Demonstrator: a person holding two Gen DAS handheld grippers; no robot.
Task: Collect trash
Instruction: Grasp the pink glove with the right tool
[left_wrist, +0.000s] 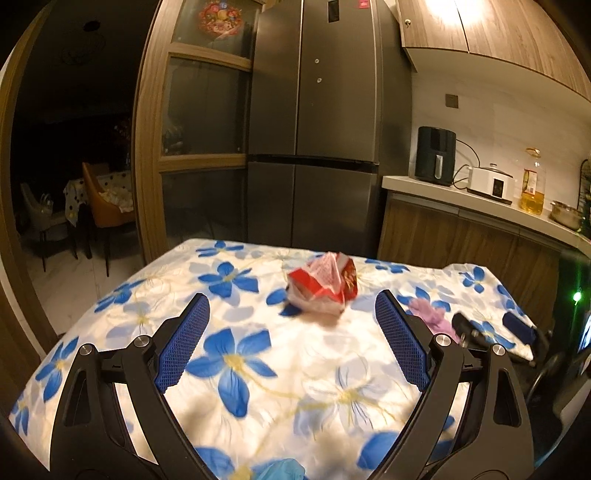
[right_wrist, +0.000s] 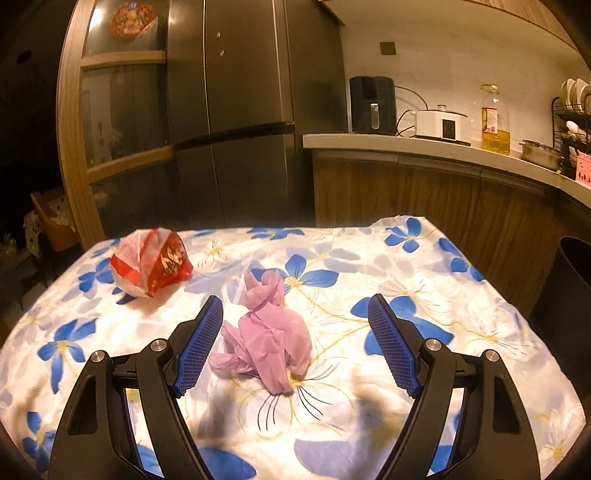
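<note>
The right tongs (right_wrist: 295, 332) stand wide and hold nothing. The crumpled pink glove (right_wrist: 266, 339) lies on the flowered cloth (right_wrist: 406, 288) of the counter, between the two blue pads and nearer the left one. The left tongs (left_wrist: 291, 339) also stand wide and empty, aimed at the red-and-white wrapper (left_wrist: 323, 282), which lies further off on the same cloth.

Hazards, as judged from this position:

- Cloth pinch. The glove is thin and lies flat. Pads that close too low are likely to gather a fold of cloth with it and drag the wrapper along.
- Partial grip. The glove trails loose fingers. A closure on one finger alone may let the rest slip free on the lift.
- Wrapper push. The wrapper is light and puffed. A pad arriving off-centre is likely to shove it away rather than trap it.
- Collision. Both tongs work close together over one counter; their paths may cross.
</note>
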